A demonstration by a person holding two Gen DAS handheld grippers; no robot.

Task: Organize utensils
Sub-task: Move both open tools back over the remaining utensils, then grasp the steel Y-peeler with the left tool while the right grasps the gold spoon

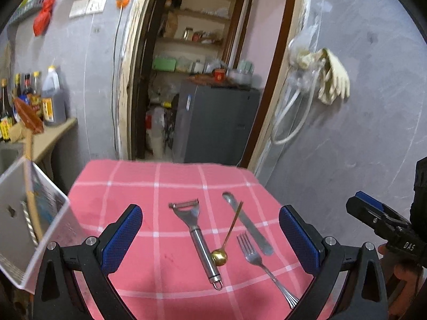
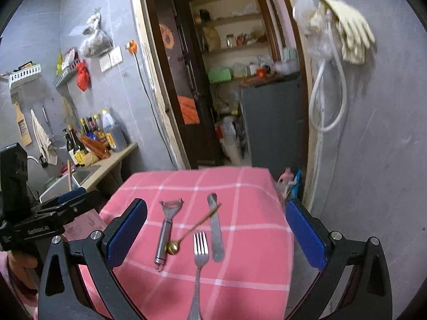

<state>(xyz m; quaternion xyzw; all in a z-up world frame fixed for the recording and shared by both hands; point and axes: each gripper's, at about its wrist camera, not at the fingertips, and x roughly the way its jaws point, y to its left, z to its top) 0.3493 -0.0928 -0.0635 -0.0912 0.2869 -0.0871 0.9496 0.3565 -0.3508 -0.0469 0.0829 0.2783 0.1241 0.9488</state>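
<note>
Left hand-held gripper [image 1: 210, 240] jaws spread wide, blue pads facing each other, nothing between them but the view of the cloth below; it grips nothing. Right hand-held gripper [image 2: 216, 236] likewise at full spread and empty, also above the near side of the cloth. Each shows at the edge of the other's view, the two held side by side and apart. Landmark: the peeler [image 1: 198, 236], steel, lying flat on the pink checked tablecloth [image 1: 149, 272] that covers the counter, blade end away from the grippers, hanging loop toward them. Just right of the peeler's handle, a small gold spoon [image 1: 219, 257]: its bowl lies touching or nearly touching the handle, its thin stem running up and away to the right. Right of the peeler past the spoon, a fork [image 1: 252, 252], tines pointing away, handle toward the near edge of the cloth. Right of the peeler and beyond the fork, a table knife [image 1: 246, 224] lying flat; the spoon's stem tip crosses over it near its far end. Left of the peeler, off the cloth's left edge, a clear plastic container [image 1: 32, 240], tilted in the left wrist view, with a long wooden-handled utensil [image 1: 28, 146] standing in it. Far left of the peeler, sauce bottles [image 1: 50, 101] on a side ledge. Beyond the peeler, an open doorway with shelves and a grey cabinet [image 1: 216, 122]. Far right of the peeler, pale gloves [image 1: 335, 80] hang on the grey wall.
</note>
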